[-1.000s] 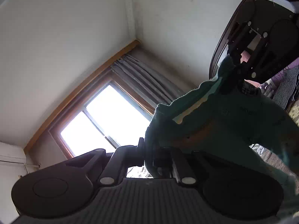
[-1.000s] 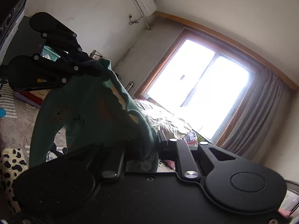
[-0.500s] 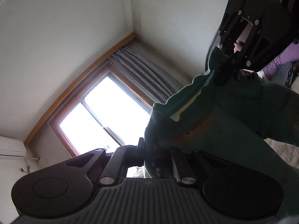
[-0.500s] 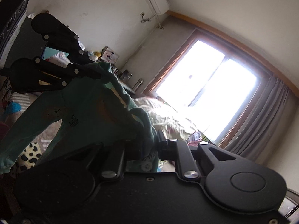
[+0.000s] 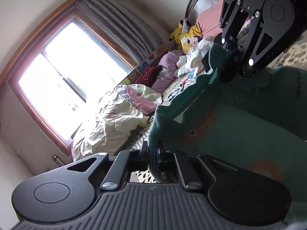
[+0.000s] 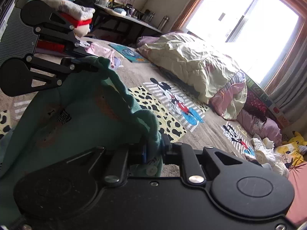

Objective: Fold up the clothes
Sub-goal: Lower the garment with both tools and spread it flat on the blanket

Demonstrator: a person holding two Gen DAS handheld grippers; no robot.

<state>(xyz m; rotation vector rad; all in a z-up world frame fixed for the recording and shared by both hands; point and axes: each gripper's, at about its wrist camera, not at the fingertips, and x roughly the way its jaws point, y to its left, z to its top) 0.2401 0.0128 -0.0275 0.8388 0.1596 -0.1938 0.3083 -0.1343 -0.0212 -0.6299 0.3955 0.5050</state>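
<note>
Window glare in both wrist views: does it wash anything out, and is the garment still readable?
Left wrist view: the window is blown out white, the green garment backlit and dark, its prints still legible. Right wrist view: the window clips too, bleaching the quilt top; the garment is shadowed. Fisheye bending curves both frames.

— What lies on the bed [image 6: 134, 72]?

— A crumpled pale yellow quilt [image 6: 193, 61] with a pink underside, just below the bright window [image 6: 241, 15]. A printed sheet with cartoon mice and black-spotted yellow patches [image 6: 172, 103] covers the mattress.

— And by the curtain [image 5: 122, 28]?

— Purple bedding [image 6: 262, 126] and a dark red dotted cloth [image 6: 255, 105] along the sill side. Near the pink pillow [image 5: 209, 23] sit yellow plush toys [image 5: 187, 33] beside some white cloth.

— Anything further back?

— A dark desk [image 6: 126, 23] crowded with small items, and a blue book [image 6: 130, 54] flat on the bed.
</note>
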